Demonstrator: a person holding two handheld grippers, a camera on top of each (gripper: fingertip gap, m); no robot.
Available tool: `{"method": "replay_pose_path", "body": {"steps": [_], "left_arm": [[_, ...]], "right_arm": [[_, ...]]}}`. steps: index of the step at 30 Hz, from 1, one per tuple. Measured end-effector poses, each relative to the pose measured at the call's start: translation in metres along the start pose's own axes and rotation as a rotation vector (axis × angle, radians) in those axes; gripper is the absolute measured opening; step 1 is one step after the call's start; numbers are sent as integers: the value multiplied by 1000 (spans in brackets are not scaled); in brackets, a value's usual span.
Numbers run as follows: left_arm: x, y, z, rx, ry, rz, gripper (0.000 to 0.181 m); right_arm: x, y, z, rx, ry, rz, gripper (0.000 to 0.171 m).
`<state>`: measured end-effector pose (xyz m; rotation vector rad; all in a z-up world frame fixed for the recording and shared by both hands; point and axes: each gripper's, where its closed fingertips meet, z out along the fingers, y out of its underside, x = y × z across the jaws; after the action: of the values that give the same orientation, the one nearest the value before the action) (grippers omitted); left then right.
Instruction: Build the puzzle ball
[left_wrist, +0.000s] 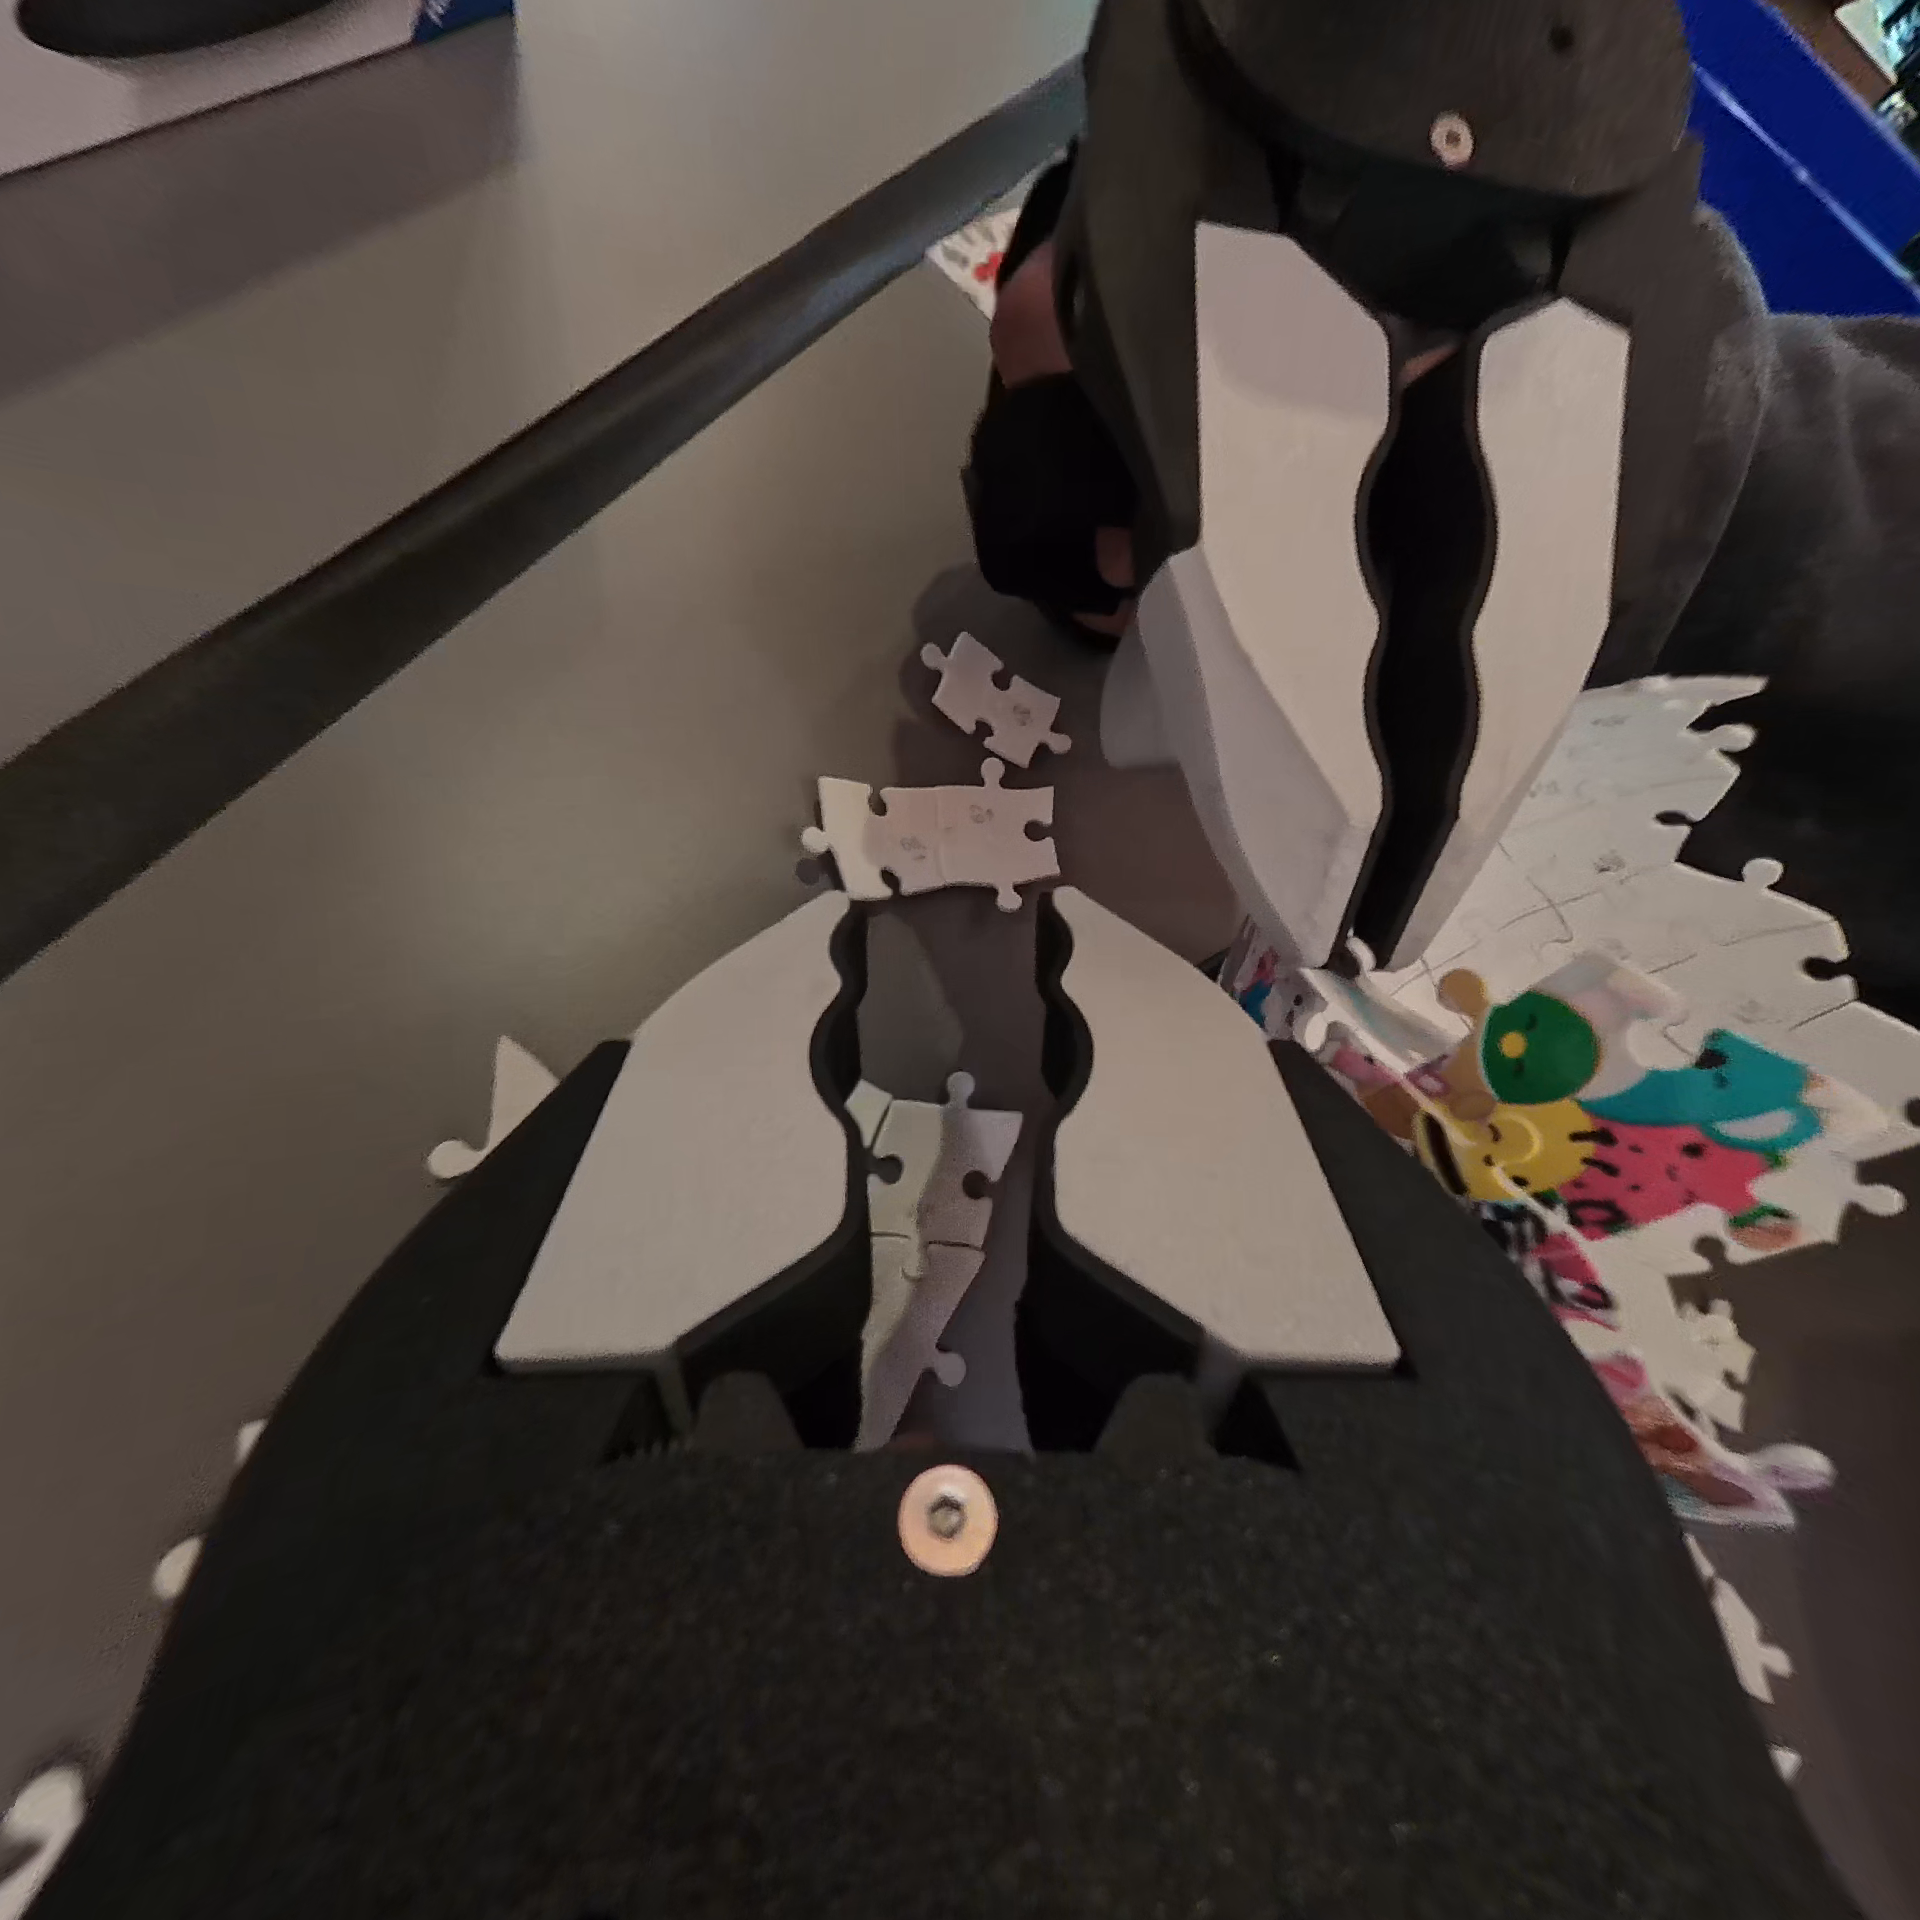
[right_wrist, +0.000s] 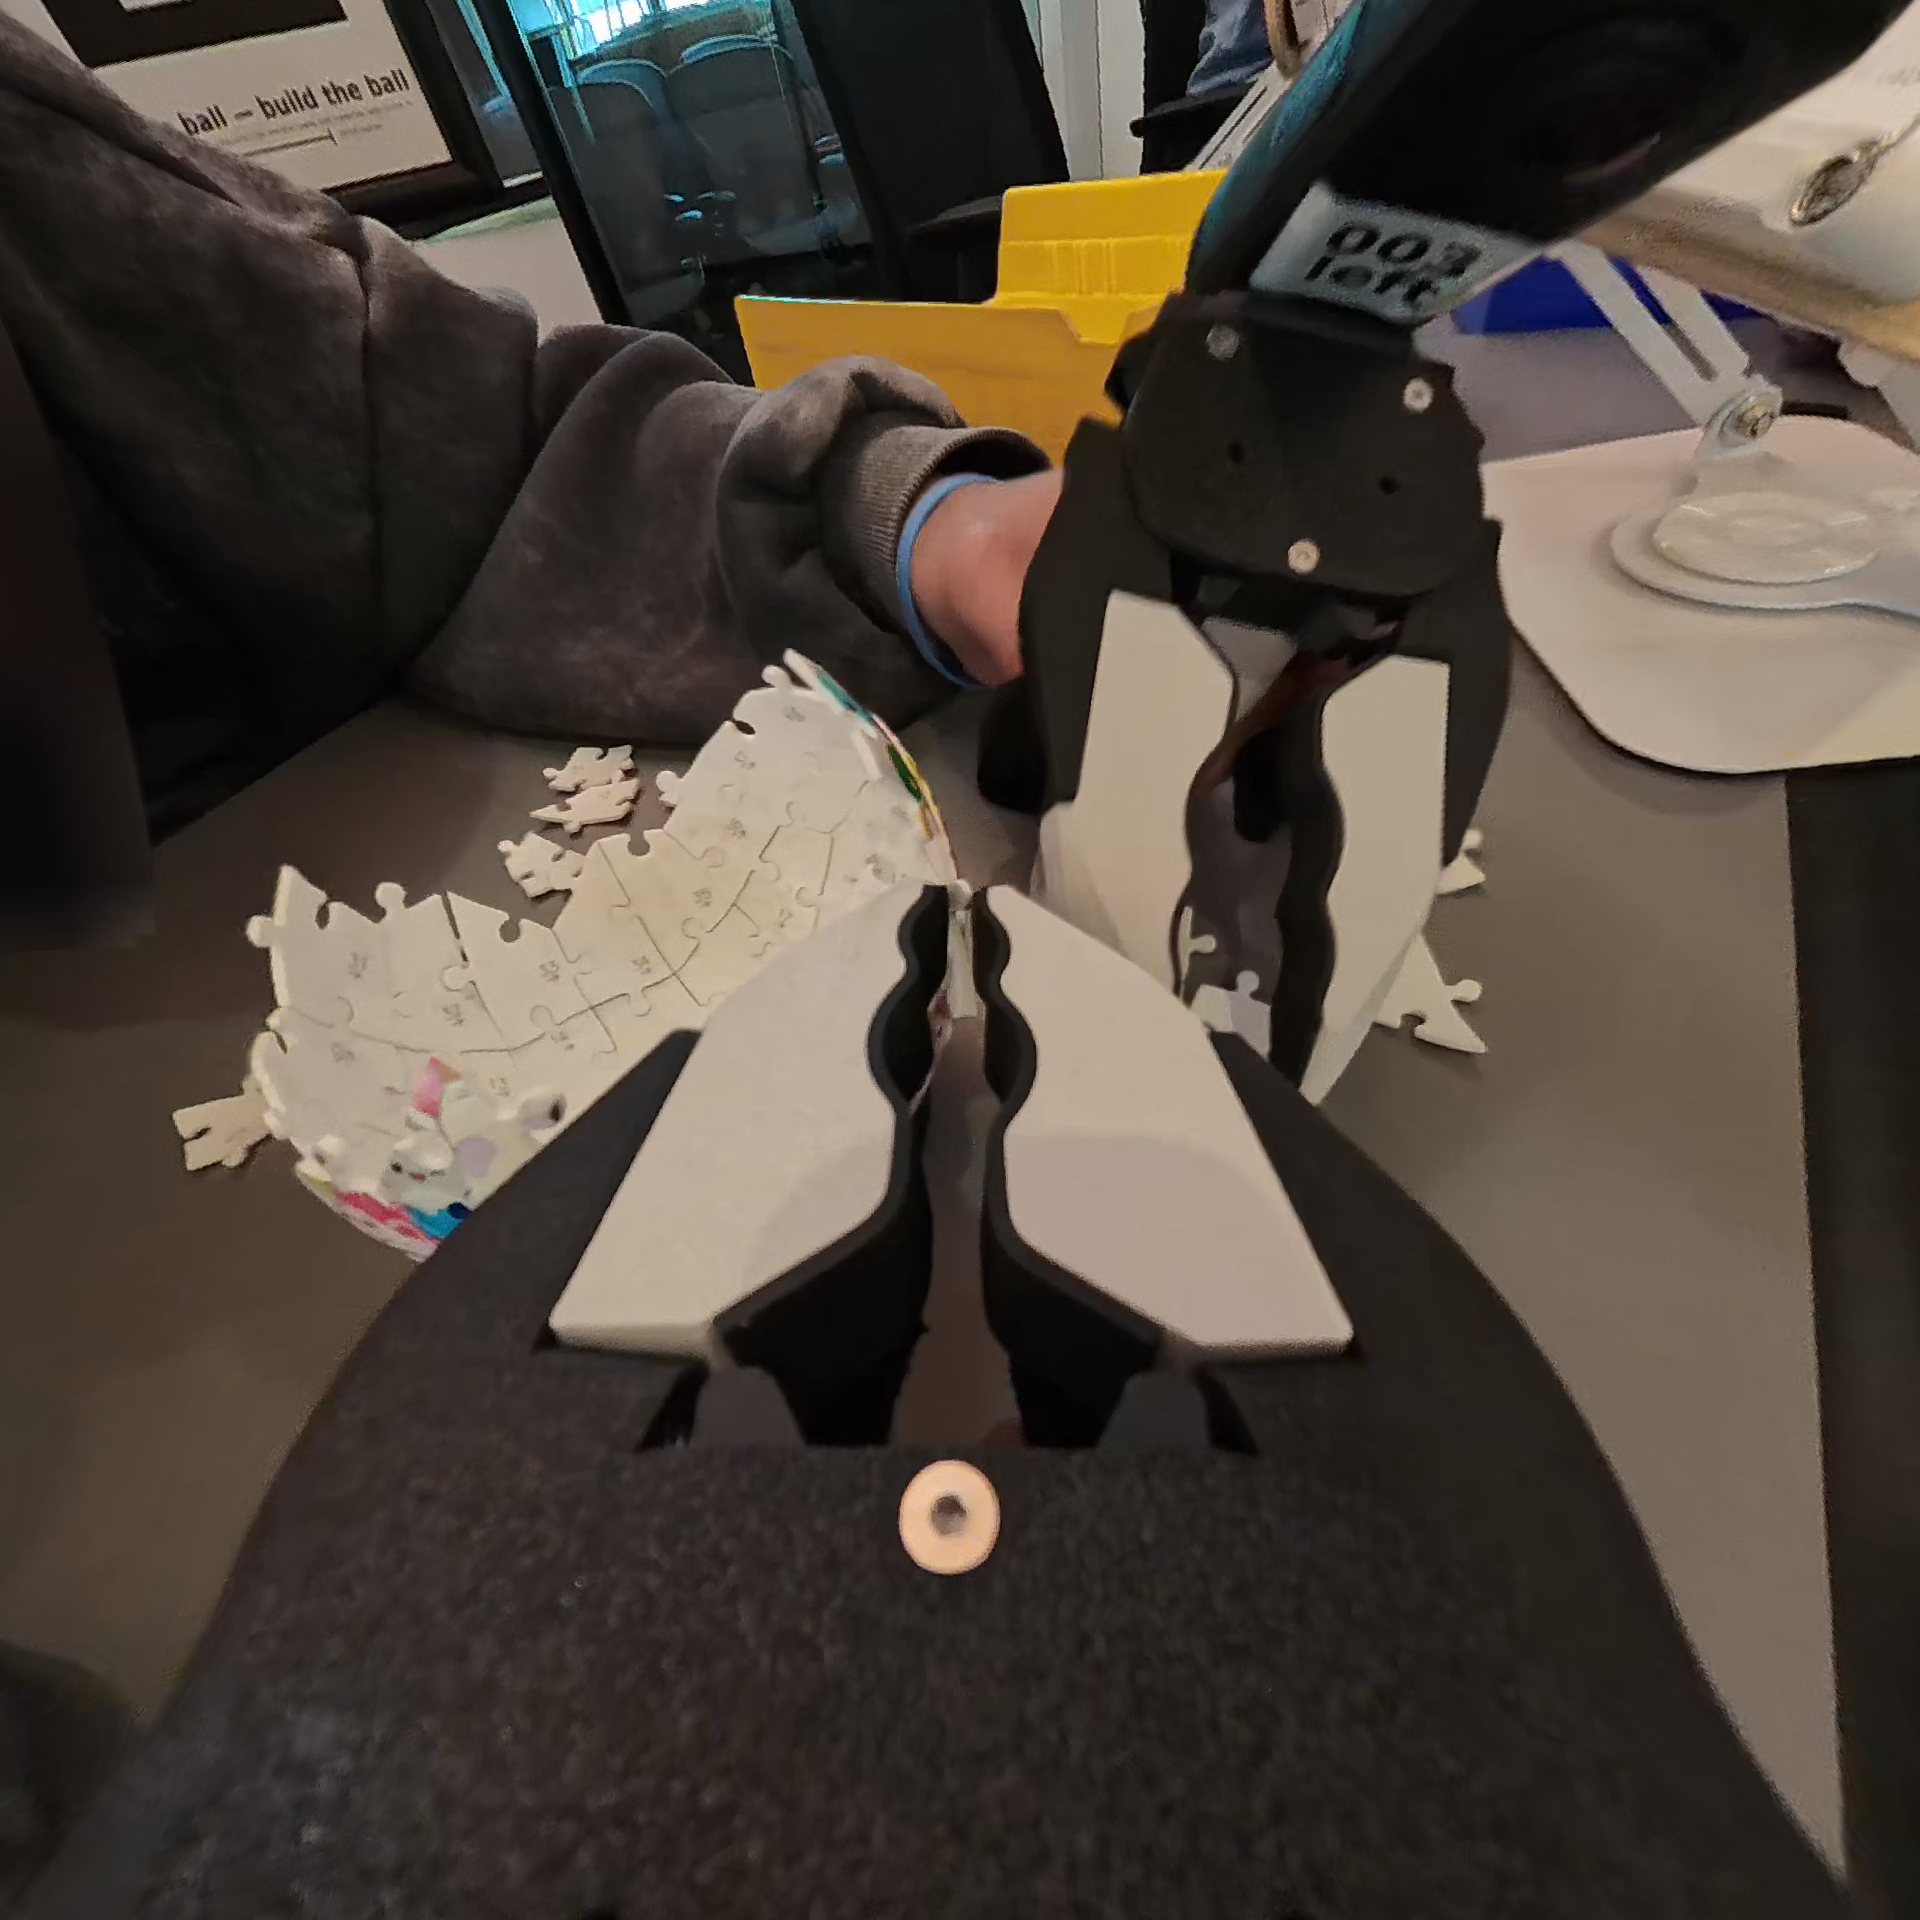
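Left wrist view: left gripper (left_wrist: 951, 914) points down at the grey table (left_wrist: 436, 790), jaws apart with a clear gap and nothing gripped; white joined pieces (left_wrist: 940, 1195) lie on the table under the gap. At 12 o'clock of its tips sit two small clusters, a joined pair (left_wrist: 995, 698) and a joined strip (left_wrist: 940, 836), both blank side up. Right gripper (left_wrist: 1351, 951) comes in from 1 o'clock, tilted steeply down, tips at the rim of the partly built puzzle ball shell (left_wrist: 1621, 1101), which lies at 3 o'clock with its colourful printed side showing. Right wrist view: right gripper (right_wrist: 966, 904) has its jaws nearly together, pinching the thin edge of the shell (right_wrist: 582, 966); the shell spreads to 9 o'clock, white numbered inside up. Three loose pieces (right_wrist: 587, 790) lie at 11 o'clock, one more piece (right_wrist: 223, 1127) at the shell's 8 o'clock edge. Left gripper (right_wrist: 1247, 1013) stands near-vertical at 1 o'clock, held by a hand (right_wrist: 977, 582) in a grey sleeve (right_wrist: 623, 540). Yellow box (right_wrist: 935, 353) behind.
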<state>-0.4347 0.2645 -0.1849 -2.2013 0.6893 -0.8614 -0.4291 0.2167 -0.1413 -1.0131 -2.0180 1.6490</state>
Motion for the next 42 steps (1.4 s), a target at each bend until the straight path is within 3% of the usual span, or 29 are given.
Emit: {"method": "replay_pose_path", "body": {"steps": [3, 7, 16, 22, 27, 35, 42], "left_arm": [[7, -20, -21, 69, 16, -13, 31], [20, -32, -45, 44, 32, 7, 31], [72, -23, -72, -174, 65, 159, 32], [89, -8, -64, -314, -21, 294, 41], [83, -7, -59, -329, -71, 306, 38], [85, -13, -67, -275, -2, 267, 37], [82, -5, -61, -308, 8, 261, 34]], "right_arm": [[0, -2, -2, 12, 30, -71, 4], [-1, -5, -3, 47, 63, -192, 4], [-1, -10, -5, 89, 75, -242, 4], [-4, -11, -5, 101, 33, -171, 4], [-3, -11, -5, 95, 72, -258, 4], [-3, -14, -5, 117, 111, -396, 5], [-5, -13, -4, 123, 37, -216, 4]]}}
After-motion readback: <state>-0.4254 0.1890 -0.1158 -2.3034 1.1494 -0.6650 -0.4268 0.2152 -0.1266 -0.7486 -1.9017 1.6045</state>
